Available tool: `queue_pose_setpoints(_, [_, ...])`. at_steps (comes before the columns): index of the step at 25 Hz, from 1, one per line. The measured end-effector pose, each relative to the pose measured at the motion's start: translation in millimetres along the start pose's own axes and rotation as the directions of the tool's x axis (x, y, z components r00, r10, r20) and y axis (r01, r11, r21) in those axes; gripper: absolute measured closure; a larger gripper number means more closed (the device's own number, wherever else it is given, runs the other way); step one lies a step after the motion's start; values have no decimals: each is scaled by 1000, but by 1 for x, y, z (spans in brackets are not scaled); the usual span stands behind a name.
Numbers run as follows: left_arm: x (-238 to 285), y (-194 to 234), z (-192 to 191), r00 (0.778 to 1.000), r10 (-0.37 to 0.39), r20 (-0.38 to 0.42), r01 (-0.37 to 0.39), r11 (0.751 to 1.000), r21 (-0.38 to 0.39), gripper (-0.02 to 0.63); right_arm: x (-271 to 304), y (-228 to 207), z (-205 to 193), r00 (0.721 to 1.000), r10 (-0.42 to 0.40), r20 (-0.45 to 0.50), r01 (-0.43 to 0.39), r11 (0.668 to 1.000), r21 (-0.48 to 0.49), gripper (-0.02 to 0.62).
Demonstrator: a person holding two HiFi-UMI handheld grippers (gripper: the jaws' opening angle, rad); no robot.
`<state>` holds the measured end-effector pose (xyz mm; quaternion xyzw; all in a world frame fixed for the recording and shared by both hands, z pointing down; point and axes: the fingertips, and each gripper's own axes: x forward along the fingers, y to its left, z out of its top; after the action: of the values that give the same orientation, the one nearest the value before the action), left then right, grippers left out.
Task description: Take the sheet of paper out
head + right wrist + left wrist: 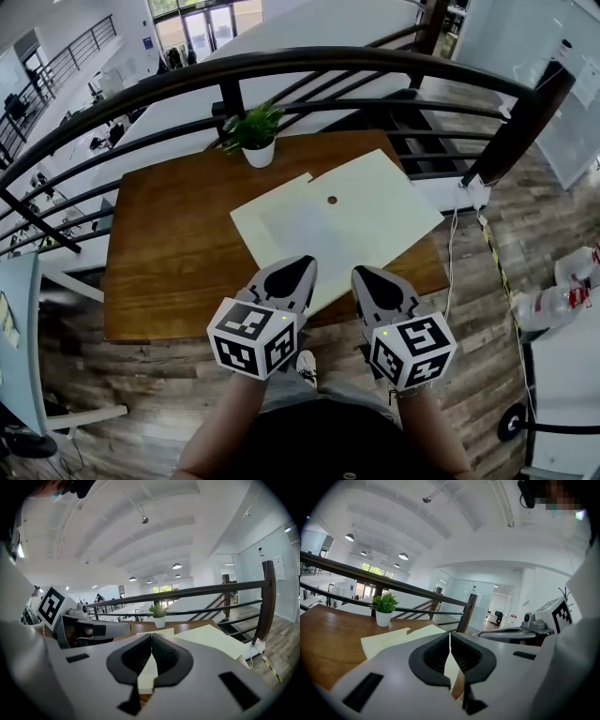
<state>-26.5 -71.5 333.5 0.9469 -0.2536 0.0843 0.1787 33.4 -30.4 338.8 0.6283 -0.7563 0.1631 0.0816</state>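
A cream paper folder (380, 206) with a small round brown button (332, 200) lies flat on the wooden table (169, 244). A paler sheet (267, 217) sticks out along its left side. Both also show as cream sheets (391, 638) in the left gripper view and as cream sheets (211, 639) in the right one. My left gripper (298, 264) (450, 638) hovers over the folder's near edge, jaws together, holding nothing. My right gripper (364, 274) (151, 637) hangs beside it to the right, also shut and empty. Whether either tip touches the paper I cannot tell.
A small potted plant (257, 139) stands at the table's far edge. A dark metal railing (281, 66) curves behind the table, with stairs (422, 131) at the back right. A white cable (452, 253) hangs off the table's right end. The person's shoe (307, 367) shows below.
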Motion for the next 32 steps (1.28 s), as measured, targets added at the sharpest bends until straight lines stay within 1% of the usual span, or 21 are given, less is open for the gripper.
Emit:
queue_pose_setpoints(6, [18, 16, 1, 999, -27, -28, 26, 1000, -15, 584, 23, -13, 3, 1000, -15, -10, 16, 999, 28, 569])
queue_pose_setpoints(15, [34, 39, 3, 999, -5, -52, 2, 999, -49, 584, 51, -24, 6, 998, 3, -64, -1, 1000, 29, 569])
queue_pose_setpoints(21, [45, 53, 1, 998, 34, -59, -39, 995, -92, 584, 66, -38, 5, 994, 25, -108, -22, 999, 24, 568])
queue_pose_setpoints(28, [61, 60, 1, 994, 91, -60, -98, 987, -127, 584, 85, -53, 4, 983, 90, -160, -89, 996, 13, 568])
queue_pose_setpoints(32, [69, 64, -3, 990, 129, -63, -137, 980, -144, 584, 98, -61, 0, 975, 109, -194, -116, 993, -26, 568])
